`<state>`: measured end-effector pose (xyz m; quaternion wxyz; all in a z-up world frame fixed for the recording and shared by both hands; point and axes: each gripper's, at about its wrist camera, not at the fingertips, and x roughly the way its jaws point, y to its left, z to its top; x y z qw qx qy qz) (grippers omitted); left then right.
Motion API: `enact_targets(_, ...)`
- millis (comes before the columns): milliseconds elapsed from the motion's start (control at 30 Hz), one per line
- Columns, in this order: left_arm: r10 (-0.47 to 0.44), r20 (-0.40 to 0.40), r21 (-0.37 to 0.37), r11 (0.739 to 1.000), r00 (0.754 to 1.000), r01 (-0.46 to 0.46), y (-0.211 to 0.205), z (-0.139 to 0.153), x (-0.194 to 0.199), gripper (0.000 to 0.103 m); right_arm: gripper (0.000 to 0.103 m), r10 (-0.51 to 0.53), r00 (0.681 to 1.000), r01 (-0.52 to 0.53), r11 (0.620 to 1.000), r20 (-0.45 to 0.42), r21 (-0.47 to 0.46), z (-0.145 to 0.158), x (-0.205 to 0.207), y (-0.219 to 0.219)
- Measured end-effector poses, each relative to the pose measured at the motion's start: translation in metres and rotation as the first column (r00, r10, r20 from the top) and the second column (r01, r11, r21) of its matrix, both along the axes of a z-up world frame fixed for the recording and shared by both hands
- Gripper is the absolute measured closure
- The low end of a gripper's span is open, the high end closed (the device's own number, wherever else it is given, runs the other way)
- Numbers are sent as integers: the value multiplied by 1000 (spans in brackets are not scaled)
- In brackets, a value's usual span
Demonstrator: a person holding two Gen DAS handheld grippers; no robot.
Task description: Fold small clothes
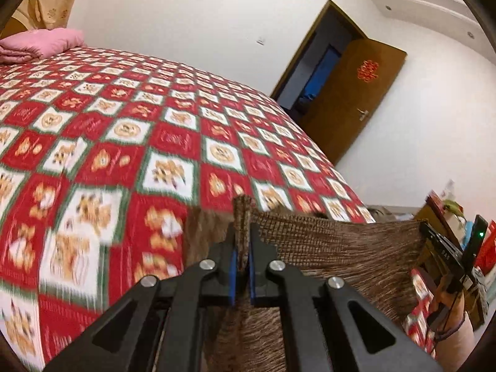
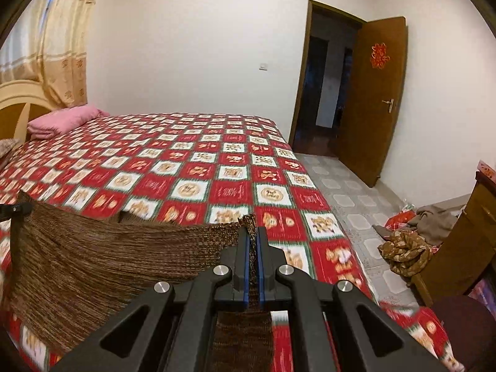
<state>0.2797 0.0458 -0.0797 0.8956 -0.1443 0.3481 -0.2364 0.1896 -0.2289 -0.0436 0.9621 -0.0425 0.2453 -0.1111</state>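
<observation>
A brown knitted garment [image 1: 341,245] hangs stretched between my two grippers above a bed. In the left wrist view my left gripper [image 1: 243,232] is shut on one corner of it, with a tuft of knit sticking up past the blue pads. The right gripper [image 1: 434,235] shows at the far right edge of that view, at the garment's other corner. In the right wrist view my right gripper [image 2: 252,235] is shut on its corner, and the brown garment [image 2: 93,257] runs off left to the left gripper [image 2: 15,209]. The lower part of the cloth drapes down out of sight.
The bed [image 2: 201,161] has a red, white and green checked cover, with a pink folded blanket [image 2: 62,122] by the headboard. A wooden door [image 2: 370,99] stands open at the right. Crumpled clothes [image 2: 406,252] lie on the tiled floor beside a wooden cabinet [image 2: 465,235].
</observation>
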Motion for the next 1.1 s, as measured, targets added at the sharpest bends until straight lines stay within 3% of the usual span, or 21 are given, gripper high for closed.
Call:
enact_targets(133, 38, -15, 7, 999, 999, -38, -5, -12, 40, 98, 100, -39, 999, 39, 999, -4, 18, -10, 44, -15)
enact_targets(233, 67, -42, 49, 997, 997, -64, -16, -32, 62, 98, 100, -75, 997, 76, 997, -36, 32, -35, 76, -26)
enact_targets(333, 86, -87, 113, 991, 992, -76, -25, -58, 72, 98, 100, -83, 992, 89, 994, -95, 65, -68, 96, -34)
enact_targets(400, 90, -126, 106, 991, 988, -77, -23, -68, 75, 98, 100, -66, 985, 84, 991, -160, 107, -89, 106, -39)
enact_targets(467, 95, -152, 70, 994, 984, -86, -14, -71, 77, 97, 100, -66, 977, 94, 987, -201, 133, -95, 111, -42)
enact_targets(600, 117, -163, 118, 988, 980, -98, -14, -72, 80, 90, 98, -62, 963, 102, 985, -263, 141, -102, 119, -46)
enact_targets(700, 120, -168, 149, 984, 978, -96, -16, -68, 79, 88, 86, -95, 958, 129, 985, -271, 112, -102, 119, -45)
enact_targets(767, 131, -166, 178, 979, 977, -101, -18, -64, 76, 84, 64, -122, 954, 154, 983, -272, 98, -102, 119, -47)
enact_targets(833, 170, -157, 226, 965, 973, -132, -17, -57, 70, 67, 48, -170, 946, 203, 974, -276, 98, -103, 120, -54)
enact_targets(867, 191, -143, 247, 957, 971, -152, -16, -52, 65, 62, 46, -183, 944, 222, 968, -275, 116, -103, 118, -59)
enact_targets(933, 211, -91, 275, 944, 973, -179, -13, -39, 49, 50, 46, -188, 947, 242, 951, -262, 192, -101, 115, -71)
enact_targets(1000, 211, -52, 306, 934, 976, -186, -13, -29, 37, 44, 46, -238, 952, 277, 938, -194, 207, -88, 101, -75)
enact_targets(1033, 212, -29, 322, 927, 977, -191, -14, -24, 28, 38, 46, -279, 954, 296, 935, -111, 194, -73, 86, -72)
enact_targets(1100, 203, 1, 343, 919, 979, -191, -17, -17, 16, 36, 46, -317, 949, 311, 936, 8, 165, -52, 58, -58)
